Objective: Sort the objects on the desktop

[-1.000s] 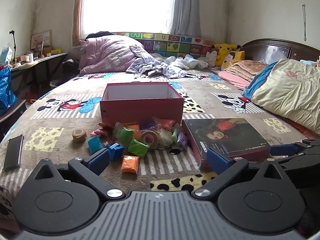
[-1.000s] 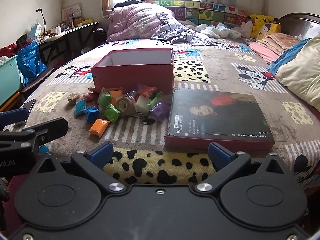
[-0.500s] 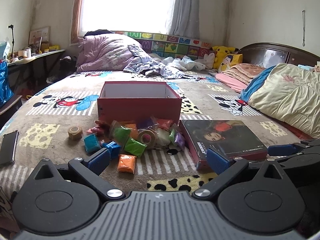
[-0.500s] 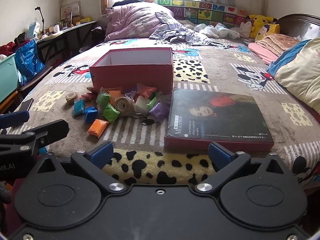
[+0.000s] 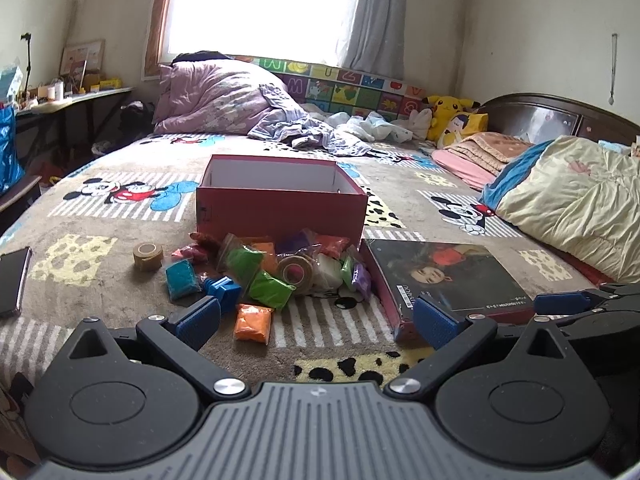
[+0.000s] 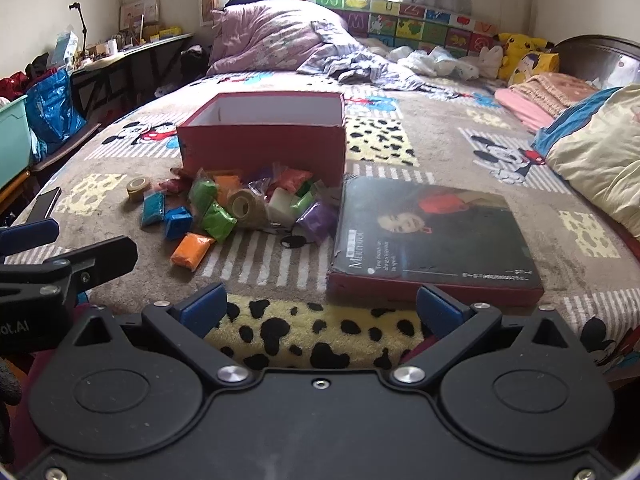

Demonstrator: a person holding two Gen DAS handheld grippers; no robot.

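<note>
From the left wrist view, our left hand-held gripper (image 5: 316,316) hovers low over the near edge of the bed (image 5: 100,276), its blue-padded fingers spread wide apart and holding nothing. Ahead lies a heap of coloured packets (image 5: 276,268) against the front wall of an open red box (image 5: 280,208), with an orange packet (image 5: 252,322) nearest us, a blue block (image 5: 222,290) beside it and a tape roll (image 5: 148,256) off to the left. The box lid (image 5: 448,276) lies flat to the right, and a phone (image 5: 14,280) rests at the far left. From the right wrist view, our right hand-held gripper (image 6: 320,308) is likewise parted and empty, poised just before the lid's near edge (image 6: 432,240). The packets (image 6: 256,204) sit left of the lid, in front of the box (image 6: 264,136).
</note>
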